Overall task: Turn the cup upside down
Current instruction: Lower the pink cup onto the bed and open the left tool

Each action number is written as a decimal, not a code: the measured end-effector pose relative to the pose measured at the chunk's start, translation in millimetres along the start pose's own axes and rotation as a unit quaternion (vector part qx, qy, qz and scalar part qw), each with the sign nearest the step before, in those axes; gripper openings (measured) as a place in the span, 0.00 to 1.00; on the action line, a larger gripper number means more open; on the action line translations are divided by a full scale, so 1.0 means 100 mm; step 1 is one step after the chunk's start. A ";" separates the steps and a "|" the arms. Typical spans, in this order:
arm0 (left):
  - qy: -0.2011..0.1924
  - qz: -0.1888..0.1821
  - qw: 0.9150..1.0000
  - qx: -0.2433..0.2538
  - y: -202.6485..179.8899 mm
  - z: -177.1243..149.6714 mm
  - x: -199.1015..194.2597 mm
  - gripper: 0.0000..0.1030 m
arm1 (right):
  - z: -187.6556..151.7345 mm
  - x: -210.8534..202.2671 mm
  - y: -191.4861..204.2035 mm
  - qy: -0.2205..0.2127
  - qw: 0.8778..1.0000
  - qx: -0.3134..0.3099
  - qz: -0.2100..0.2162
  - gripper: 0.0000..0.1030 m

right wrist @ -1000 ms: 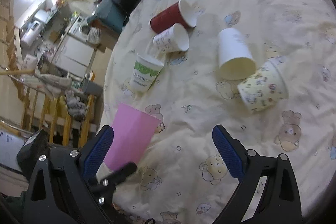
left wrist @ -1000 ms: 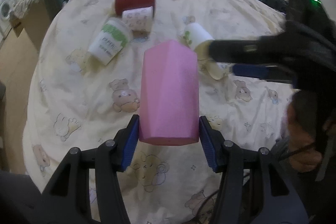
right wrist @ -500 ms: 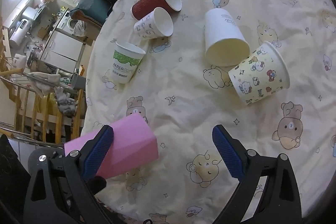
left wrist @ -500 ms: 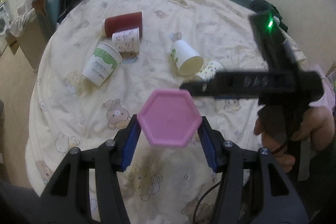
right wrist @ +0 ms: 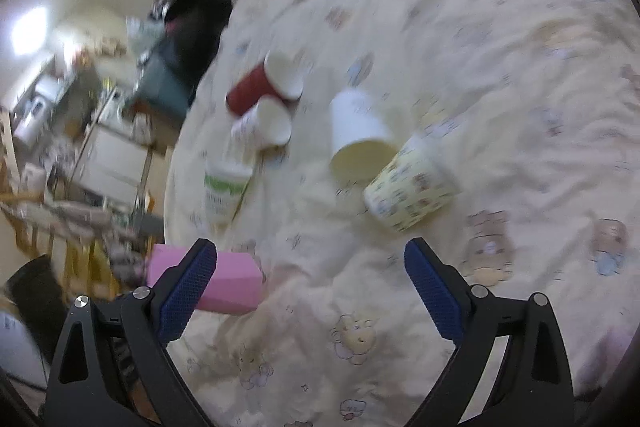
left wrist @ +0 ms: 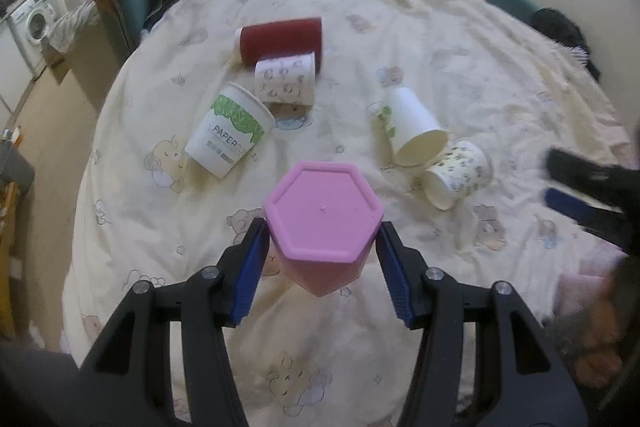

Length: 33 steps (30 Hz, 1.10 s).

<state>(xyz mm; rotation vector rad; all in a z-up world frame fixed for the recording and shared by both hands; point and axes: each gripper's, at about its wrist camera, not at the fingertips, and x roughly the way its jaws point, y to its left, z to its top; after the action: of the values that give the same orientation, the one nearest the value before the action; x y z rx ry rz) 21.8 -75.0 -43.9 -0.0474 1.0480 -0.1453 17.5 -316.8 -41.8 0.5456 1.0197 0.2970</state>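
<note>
Your left tongs point(left wrist: 322, 255) pinch the pink cup point(left wrist: 323, 217), base up; your right tongs point(right wrist: 310, 291) gape. Beneath lies a bear-print bed point(left wrist: 460, 39); a washing machine point(left wrist: 34, 25) stands far left.

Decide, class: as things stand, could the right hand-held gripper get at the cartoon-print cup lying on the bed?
Probably yes. The right hand-held gripper is open and empty, and only bare quilt lies between it and the cartoon-print cup.

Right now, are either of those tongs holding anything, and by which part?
The left tongs grip the pink hexagonal plastic cup by two opposite side walls, closed base toward the camera. The right tongs hold nothing.
</note>
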 end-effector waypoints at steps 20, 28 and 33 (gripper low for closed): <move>0.030 0.036 0.999 -0.001 -0.27 -0.04 0.58 0.50 | -0.10 -0.11 -0.14 -0.004 1.000 -0.002 -0.009 0.98; 0.041 0.032 0.999 -0.003 -0.26 -0.06 0.59 0.53 | -0.11 -0.06 -0.10 0.001 1.000 -0.011 -0.014 0.98; 0.045 0.033 0.998 -0.004 -0.25 -0.11 0.57 0.77 | -0.11 -0.06 -0.09 0.000 1.000 -0.013 -0.016 0.98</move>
<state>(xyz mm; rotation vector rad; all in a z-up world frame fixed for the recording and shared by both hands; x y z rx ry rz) 38.3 -107.7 -95.6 -0.0142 1.1390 -0.0845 5.1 -324.2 -47.3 0.5058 1.0223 0.2821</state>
